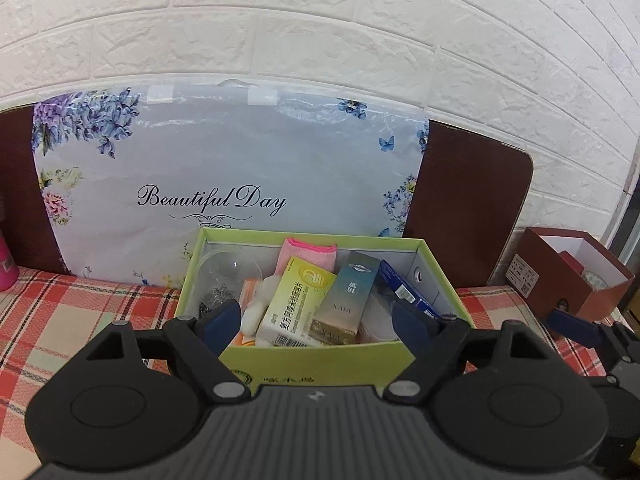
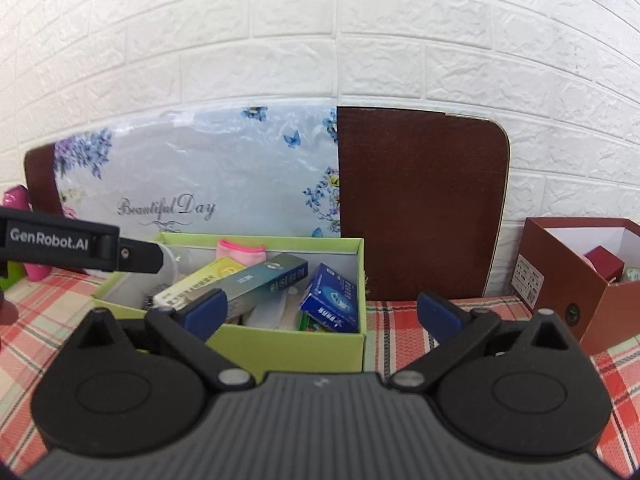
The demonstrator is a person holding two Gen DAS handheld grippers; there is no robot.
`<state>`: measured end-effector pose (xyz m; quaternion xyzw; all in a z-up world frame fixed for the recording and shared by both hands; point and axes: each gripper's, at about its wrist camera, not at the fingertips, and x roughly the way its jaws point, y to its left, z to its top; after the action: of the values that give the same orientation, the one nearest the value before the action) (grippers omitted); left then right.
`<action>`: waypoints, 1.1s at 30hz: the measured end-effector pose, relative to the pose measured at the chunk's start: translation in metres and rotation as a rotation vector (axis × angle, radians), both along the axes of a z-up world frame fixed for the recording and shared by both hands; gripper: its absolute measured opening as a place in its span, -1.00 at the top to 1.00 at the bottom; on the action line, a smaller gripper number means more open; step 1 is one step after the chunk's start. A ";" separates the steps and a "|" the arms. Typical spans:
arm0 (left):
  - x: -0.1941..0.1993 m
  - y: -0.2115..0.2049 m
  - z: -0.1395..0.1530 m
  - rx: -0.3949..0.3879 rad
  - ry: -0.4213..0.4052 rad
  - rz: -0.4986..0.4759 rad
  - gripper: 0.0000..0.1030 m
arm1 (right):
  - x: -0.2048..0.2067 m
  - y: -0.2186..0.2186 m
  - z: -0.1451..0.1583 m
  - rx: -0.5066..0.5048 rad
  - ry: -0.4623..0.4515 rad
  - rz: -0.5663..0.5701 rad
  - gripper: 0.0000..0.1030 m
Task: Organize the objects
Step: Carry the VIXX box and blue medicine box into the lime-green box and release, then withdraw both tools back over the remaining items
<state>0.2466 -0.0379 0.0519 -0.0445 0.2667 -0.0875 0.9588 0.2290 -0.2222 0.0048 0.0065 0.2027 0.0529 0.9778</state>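
Observation:
A green box [image 1: 320, 360] stands on the plaid cloth, filled with a yellow medicine carton [image 1: 296, 300], a teal-gold carton [image 1: 344, 300], a blue carton [image 1: 404, 292], a pink cloth [image 1: 308, 254] and a clear cup [image 1: 224, 272]. My left gripper [image 1: 318, 316] is open and empty, its fingers over the box's near wall. The box also shows in the right wrist view [image 2: 296, 344], with the blue carton [image 2: 332, 300] inside. My right gripper [image 2: 320, 310] is open and empty, just right of the box's front corner.
A brown box [image 2: 600, 292] with small items stands at the right, also in the left wrist view [image 1: 560, 280]. A floral "Beautiful Day" bag [image 1: 224, 176] and a brown board [image 2: 416, 208] lean on the white brick wall. A pink bottle [image 1: 6, 264] stands far left.

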 end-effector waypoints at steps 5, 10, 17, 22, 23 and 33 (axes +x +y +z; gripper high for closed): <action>-0.035 0.010 -0.001 -0.002 -0.002 -0.007 -0.67 | -0.039 -0.001 0.007 0.047 -0.007 0.019 -1.00; -0.066 0.020 -0.011 0.005 0.017 0.009 -0.67 | -0.074 0.001 0.002 0.062 -0.011 0.025 -1.00; -0.099 0.033 -0.038 0.004 0.070 0.063 -0.67 | -0.106 0.004 -0.025 0.115 0.064 0.029 -1.00; -0.110 0.045 -0.057 -0.010 0.109 0.090 -0.67 | -0.118 0.007 -0.045 0.130 0.121 0.003 -1.00; -0.111 0.048 -0.060 -0.015 0.117 0.091 -0.67 | -0.120 0.009 -0.048 0.119 0.127 -0.002 -1.00; -0.105 0.088 -0.097 -0.033 0.163 0.165 -0.67 | -0.123 0.037 -0.066 0.049 0.169 0.024 -1.00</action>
<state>0.1420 0.0504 -0.0450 -0.0889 0.3378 -0.0087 0.9370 0.1058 -0.1852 -0.0609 0.0325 0.2831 0.0686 0.9561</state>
